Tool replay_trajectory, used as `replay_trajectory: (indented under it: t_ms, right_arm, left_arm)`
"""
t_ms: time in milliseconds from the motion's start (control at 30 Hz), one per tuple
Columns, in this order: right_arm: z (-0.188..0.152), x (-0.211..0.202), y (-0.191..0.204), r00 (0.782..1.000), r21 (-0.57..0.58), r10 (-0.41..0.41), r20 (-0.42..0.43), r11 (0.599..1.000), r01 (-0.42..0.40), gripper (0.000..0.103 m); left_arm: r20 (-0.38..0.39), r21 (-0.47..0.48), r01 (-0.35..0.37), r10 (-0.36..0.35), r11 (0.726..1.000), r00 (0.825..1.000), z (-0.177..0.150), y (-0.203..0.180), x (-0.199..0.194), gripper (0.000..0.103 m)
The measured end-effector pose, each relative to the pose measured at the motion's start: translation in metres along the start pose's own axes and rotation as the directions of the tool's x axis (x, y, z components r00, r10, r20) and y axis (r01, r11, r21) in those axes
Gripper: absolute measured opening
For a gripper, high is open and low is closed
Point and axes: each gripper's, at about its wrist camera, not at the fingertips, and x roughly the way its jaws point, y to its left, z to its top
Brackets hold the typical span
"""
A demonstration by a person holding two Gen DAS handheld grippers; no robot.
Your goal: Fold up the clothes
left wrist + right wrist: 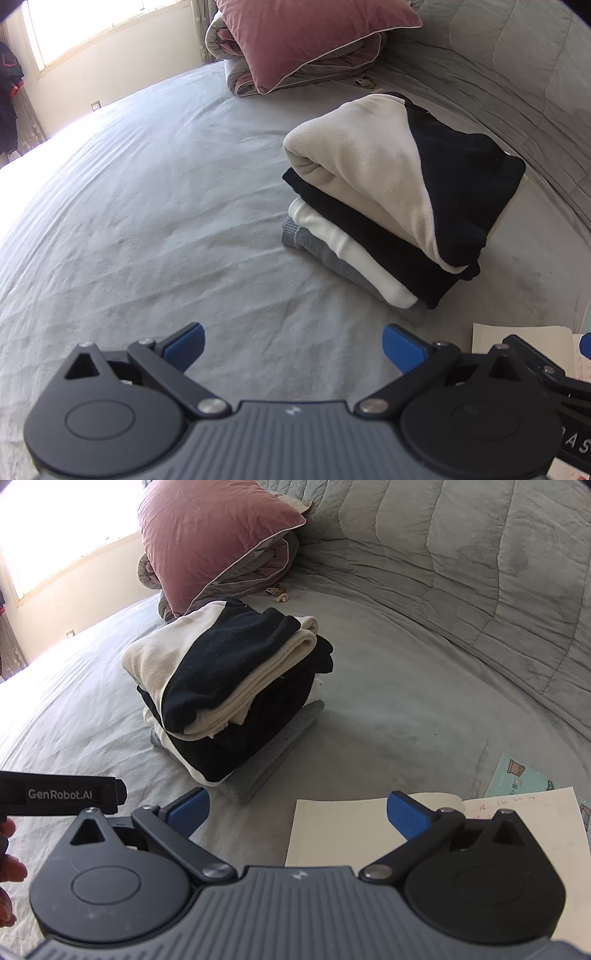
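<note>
A stack of folded clothes lies on the grey bed sheet. On top is a cream and black garment, under it a black one, a white one and a grey one at the bottom. The stack also shows in the right wrist view. My left gripper is open and empty, held above the sheet in front of and left of the stack. My right gripper is open and empty, in front of the stack and over an open notebook.
A pink pillow rests on a rolled grey quilt behind the stack. A grey quilted bedspread rises along the right. The notebook's page also shows in the left wrist view. A bright window is at far left.
</note>
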Motion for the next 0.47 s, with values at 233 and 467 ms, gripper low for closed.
replay_trajectory:
  t_ms: [233,467]
  right_arm:
    - [-0.0004,0.0006,0.0017,1.000,-0.005,-0.003,-0.005,1.000,0.003,0.103]
    - [-0.0014,0.0014,0.0035,1.000,-0.011,-0.006,-0.009,1.000,0.006,0.103]
  left_arm:
    - [-0.006,-0.006,0.001,-0.001,1.000,1.000,-0.0014,0.0015,0.0026,0.102]
    - [-0.011,-0.008,0.015,-0.015,1.000,1.000,-0.0044,0.0025,0.0048,0.102]
